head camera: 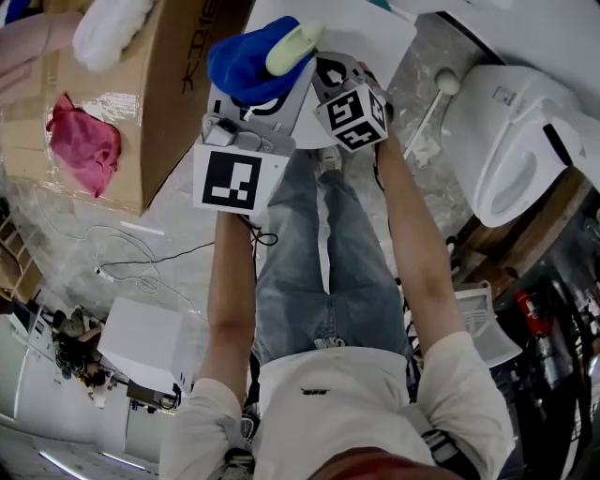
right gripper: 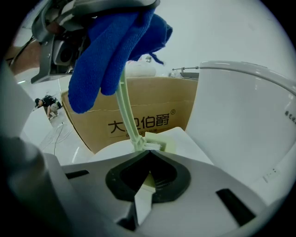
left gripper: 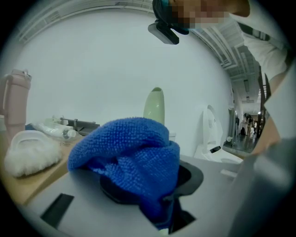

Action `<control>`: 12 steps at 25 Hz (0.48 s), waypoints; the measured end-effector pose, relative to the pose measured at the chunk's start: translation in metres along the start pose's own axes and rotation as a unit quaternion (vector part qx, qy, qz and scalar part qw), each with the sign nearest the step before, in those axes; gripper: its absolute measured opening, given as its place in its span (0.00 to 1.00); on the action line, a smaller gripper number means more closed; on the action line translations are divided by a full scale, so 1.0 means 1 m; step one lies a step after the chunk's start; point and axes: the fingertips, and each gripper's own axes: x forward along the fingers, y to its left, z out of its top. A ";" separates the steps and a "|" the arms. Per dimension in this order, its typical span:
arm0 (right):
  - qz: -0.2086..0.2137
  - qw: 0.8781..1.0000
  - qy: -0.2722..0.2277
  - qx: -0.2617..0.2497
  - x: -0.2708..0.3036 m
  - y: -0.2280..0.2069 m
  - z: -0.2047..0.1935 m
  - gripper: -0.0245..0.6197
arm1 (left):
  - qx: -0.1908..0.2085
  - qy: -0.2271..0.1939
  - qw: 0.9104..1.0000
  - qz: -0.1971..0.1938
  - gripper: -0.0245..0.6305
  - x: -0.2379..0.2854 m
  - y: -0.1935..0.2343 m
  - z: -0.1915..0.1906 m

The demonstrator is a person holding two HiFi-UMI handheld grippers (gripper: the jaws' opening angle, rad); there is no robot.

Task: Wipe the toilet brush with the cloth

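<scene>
The blue cloth [head camera: 246, 58] is bunched over my left gripper [head camera: 267, 67], up in front of me. In the left gripper view the cloth [left gripper: 129, 152] covers the jaws and hangs into the gap of my left gripper [left gripper: 144, 181]; the jaws stand apart. The pale green toilet brush handle [head camera: 292, 47] pokes out of the cloth, and its rounded end [left gripper: 154, 105] rises behind it. My right gripper [right gripper: 148, 156] is shut on the brush just below its bristle head [right gripper: 156, 146]. The thin handle [right gripper: 127, 111] runs up from there into the cloth [right gripper: 115, 46].
A cardboard box [head camera: 159, 103] at the left holds a pink cloth [head camera: 84, 141] and a white fluffy thing [head camera: 112, 28]. A white toilet [head camera: 525, 141] stands at the right, with a white ball-ended stick [head camera: 441, 94] beside it. Cables [head camera: 131, 262] and a white box [head camera: 141, 342] lie on the floor.
</scene>
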 end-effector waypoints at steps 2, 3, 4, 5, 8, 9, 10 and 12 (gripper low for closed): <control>0.004 1.000 0.001 0.009 -0.001 0.000 0.001 0.03 | -0.008 -0.005 1.000 0.001 0.27 -0.001 0.001 -0.002; 0.007 1.000 0.000 0.014 -0.002 -0.001 0.002 0.03 | -0.010 -0.006 1.000 0.002 0.27 -0.002 0.001 -0.003; 0.009 1.000 -0.005 0.021 -0.004 -0.001 0.005 0.03 | -0.012 -0.007 1.000 0.003 0.27 -0.002 0.001 -0.004; 0.011 0.999 -0.014 0.030 -0.007 -0.002 0.008 0.03 | -0.013 -0.006 1.000 0.003 0.28 -0.002 0.000 -0.006; 0.012 0.997 -0.050 0.055 -0.018 -0.001 0.023 0.03 | -0.016 0.000 1.000 0.005 0.34 0.001 0.000 -0.012; 0.010 0.996 -0.060 0.062 -0.023 -0.002 0.027 0.03 | -0.017 0.003 1.000 0.005 0.34 0.003 0.000 -0.016; 0.006 0.995 -0.070 0.069 -0.027 -0.003 0.031 0.03 | -0.017 0.005 1.000 0.006 0.35 0.004 0.000 -0.019; 0.000 0.993 -0.087 0.083 -0.036 -0.005 0.037 0.03 | -0.021 0.009 1.000 0.007 0.35 0.007 0.000 -0.027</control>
